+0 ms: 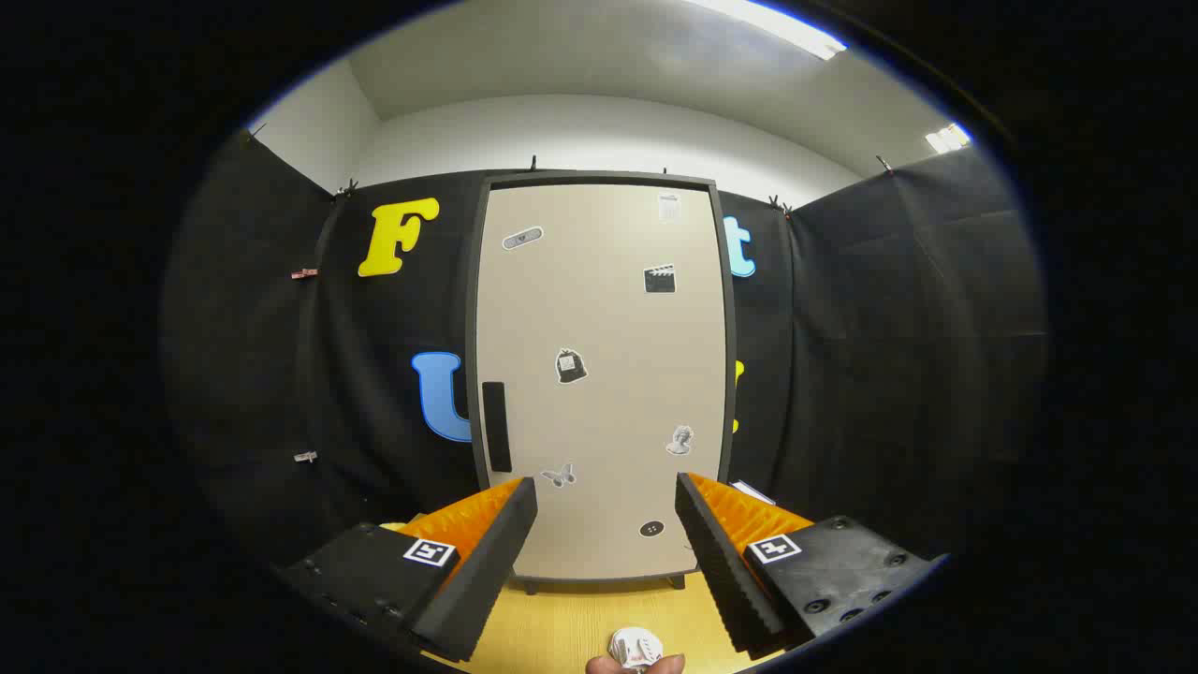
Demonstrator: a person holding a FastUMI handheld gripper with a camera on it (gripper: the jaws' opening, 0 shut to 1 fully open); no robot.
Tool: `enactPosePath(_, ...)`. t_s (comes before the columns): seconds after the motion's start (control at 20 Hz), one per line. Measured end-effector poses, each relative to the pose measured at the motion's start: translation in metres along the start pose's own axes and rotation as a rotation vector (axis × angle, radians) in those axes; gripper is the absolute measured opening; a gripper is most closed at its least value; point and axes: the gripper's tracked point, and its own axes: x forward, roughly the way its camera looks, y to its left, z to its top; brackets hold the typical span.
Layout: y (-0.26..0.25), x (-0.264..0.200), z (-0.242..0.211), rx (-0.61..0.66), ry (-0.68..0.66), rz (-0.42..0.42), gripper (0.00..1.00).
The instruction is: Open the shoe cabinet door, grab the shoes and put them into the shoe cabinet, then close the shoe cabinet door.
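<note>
— Claw (606,491)? 
— Released. Fingers (487,552) spread wide, nothing between them, pressing on nothing. 
— Pointing where? 
— Straight at the cabinet (601,374), which stands just beyond the tips, upright against the black cloth wall (842,356). 
— Door (608,412)? 
— Closed, flush in its dark frame. Pale beige panel, tall, rounded at the corners. 
— Handle (496,426)? 
— Dark vertical bar near the door's left edge, a little below mid-height, just above the left fingertip and apart from it. 
— Anything on the door? 
— Small stickers (571,365) scattered over it: one near the top left, two near the top right, one in the middle, more lower down, a dark oval close to the bottom. 
— Underneath? 
— Short feet on a yellow wooden floor (580,622). 
— Shoes? 
— Hard to tell. A small white object with red marks (636,646) lies on the floor low between the fingers, nearer than the tips; too small and cut off to name. A bit of a person's hand (636,666) just under it, touching or nearly so. 
— Above the booth? 
— White wall and ceiling, a bright strip light (767,23) overhead.
</note>
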Motion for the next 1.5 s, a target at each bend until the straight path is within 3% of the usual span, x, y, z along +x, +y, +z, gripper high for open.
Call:
enactPosePath(1.0,0.017,0.005,-0.003,0.007,0.005,0.02,0.97)
enactPosePath(1.5,0.105,0.098,-0.006,0.012,0.024,0.15,0.97)
